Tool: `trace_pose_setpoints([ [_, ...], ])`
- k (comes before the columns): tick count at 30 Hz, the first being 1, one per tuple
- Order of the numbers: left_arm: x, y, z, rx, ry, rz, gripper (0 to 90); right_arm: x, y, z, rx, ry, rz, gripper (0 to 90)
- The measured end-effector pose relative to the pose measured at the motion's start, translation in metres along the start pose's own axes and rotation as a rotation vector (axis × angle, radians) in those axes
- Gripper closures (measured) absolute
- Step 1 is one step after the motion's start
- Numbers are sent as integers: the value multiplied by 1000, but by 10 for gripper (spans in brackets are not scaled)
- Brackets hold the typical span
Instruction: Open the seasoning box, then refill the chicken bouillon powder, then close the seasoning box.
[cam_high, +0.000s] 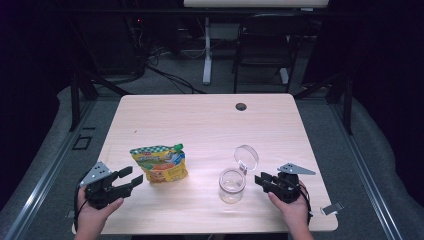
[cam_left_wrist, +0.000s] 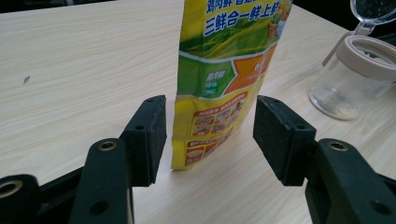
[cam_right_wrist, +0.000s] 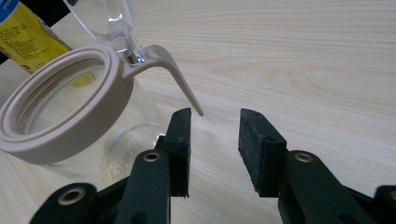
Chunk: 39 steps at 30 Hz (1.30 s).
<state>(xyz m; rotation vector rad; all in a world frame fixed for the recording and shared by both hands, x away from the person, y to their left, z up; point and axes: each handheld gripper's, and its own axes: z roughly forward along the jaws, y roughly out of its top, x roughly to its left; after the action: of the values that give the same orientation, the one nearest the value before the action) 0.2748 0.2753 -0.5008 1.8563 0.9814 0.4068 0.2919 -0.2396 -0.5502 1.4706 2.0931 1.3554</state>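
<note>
At the near left we hold the left gripper (cam_high: 131, 179), its jaws spread on either side of the yellow pouch (cam_high: 159, 163) without pressing it. The pouch stands upright on the table (cam_high: 200, 120). Right of it stands the open glass jar (cam_high: 232, 185), lid tipped back. Just right of the jar, our right gripper (cam_high: 261, 179) is spread on nothing.

A yellow-green pouch (cam_high: 160, 163) stands upright near an apparently empty clear jar (cam_high: 232, 185), lid flipped open.
</note>
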Motion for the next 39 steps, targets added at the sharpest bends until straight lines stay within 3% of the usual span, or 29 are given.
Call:
trace_pose_setpoints([
  [5,0,7,7,2,-34,13,392,1,-1,2,2,5,-3,631],
  [14,1,16,14,-18,-42,10,390,-1,-2,1,-2,4,7,622],
  [25,7,18,22,-3,-56,13,404,-3,-5,-2,3,0,11,613],
  [34,3,18,24,-11,-53,14,534,-6,-7,-2,1,-10,22,606],
  [39,-5,17,23,-32,-57,24,650,-5,-7,-1,4,-7,23,605],
])
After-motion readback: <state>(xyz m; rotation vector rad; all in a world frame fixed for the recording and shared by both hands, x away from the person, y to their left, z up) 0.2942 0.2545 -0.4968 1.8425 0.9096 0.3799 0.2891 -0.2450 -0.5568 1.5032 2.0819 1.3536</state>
